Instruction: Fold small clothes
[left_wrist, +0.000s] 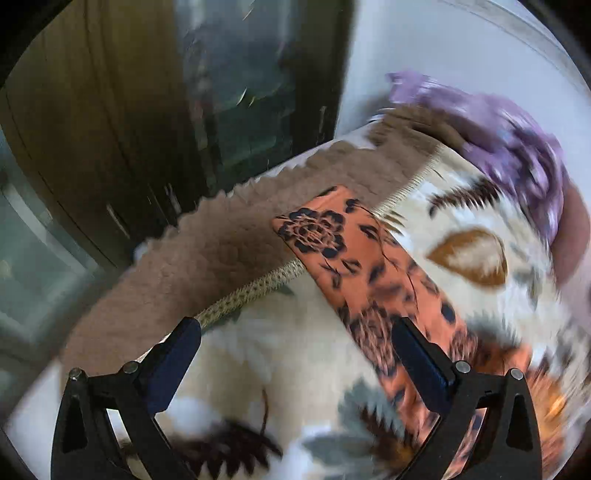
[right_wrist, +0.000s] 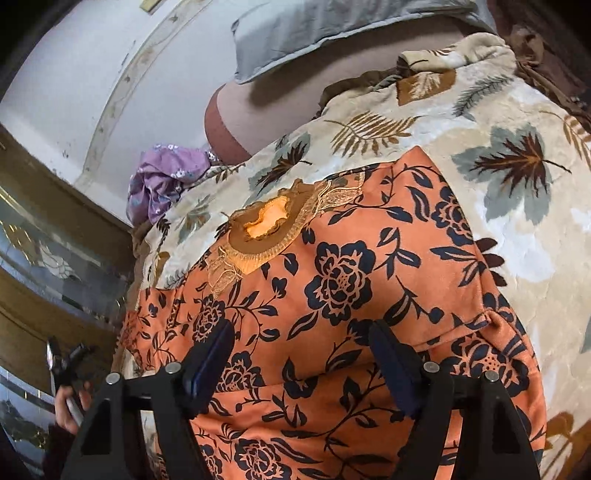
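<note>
An orange garment (right_wrist: 354, 295) with dark blue flowers and a lace neckline lies spread flat on a leaf-patterned blanket (right_wrist: 498, 206). My right gripper (right_wrist: 303, 341) is open and empty, hovering just above the garment's lower middle. In the left wrist view the garment (left_wrist: 332, 236) shows as a long strip with a squared far end. My left gripper (left_wrist: 295, 338) is open and empty over the blanket (left_wrist: 280, 369), its right finger above the garment's edge. That view is blurred.
A crumpled purple garment (right_wrist: 162, 177) lies at the blanket's far corner and also shows in the left wrist view (left_wrist: 517, 140). A grey pillow (right_wrist: 314, 29) lies beyond. A dark wooden cabinet (left_wrist: 110, 110) stands beside the bed.
</note>
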